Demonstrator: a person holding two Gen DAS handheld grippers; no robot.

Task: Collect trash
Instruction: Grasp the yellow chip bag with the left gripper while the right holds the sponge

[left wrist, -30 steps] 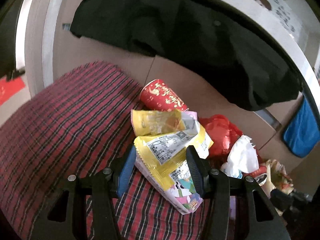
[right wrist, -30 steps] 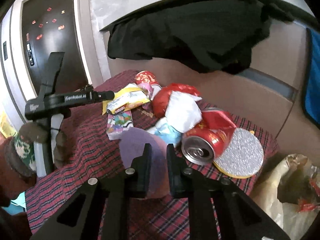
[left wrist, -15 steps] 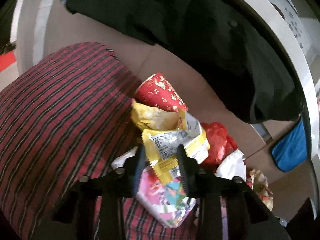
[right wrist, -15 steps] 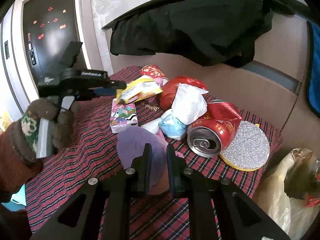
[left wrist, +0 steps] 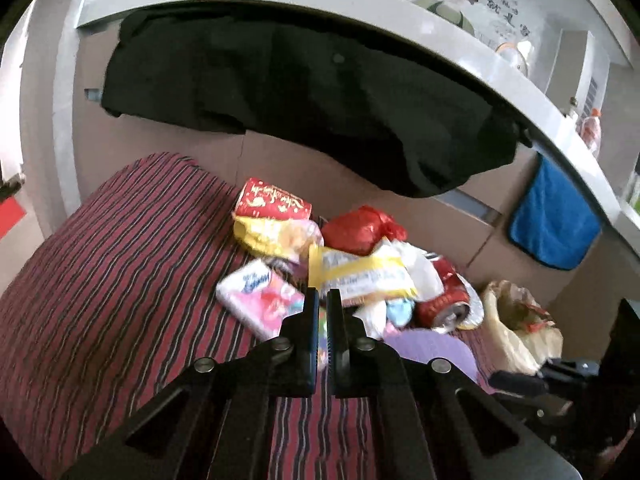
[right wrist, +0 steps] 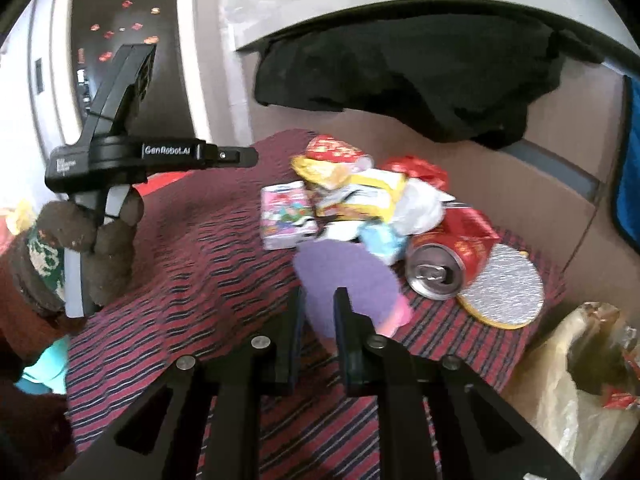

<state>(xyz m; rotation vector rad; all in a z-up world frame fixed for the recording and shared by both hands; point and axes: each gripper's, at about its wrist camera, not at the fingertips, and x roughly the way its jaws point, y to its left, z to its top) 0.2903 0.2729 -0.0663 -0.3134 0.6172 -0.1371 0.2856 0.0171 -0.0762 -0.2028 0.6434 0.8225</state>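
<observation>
Glove: right view alone shows my gloved hand.
Left gripper: my jaws closed, empty.
Right gripper: jaws opening around purple disc.

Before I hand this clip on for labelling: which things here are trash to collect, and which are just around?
For the job:
red can
yellow wrapper
pink packet
white tissue
red paper cup
purple disc
bag beside the table

Just around:
black cloth
blue towel
plaid tablecloth
</observation>
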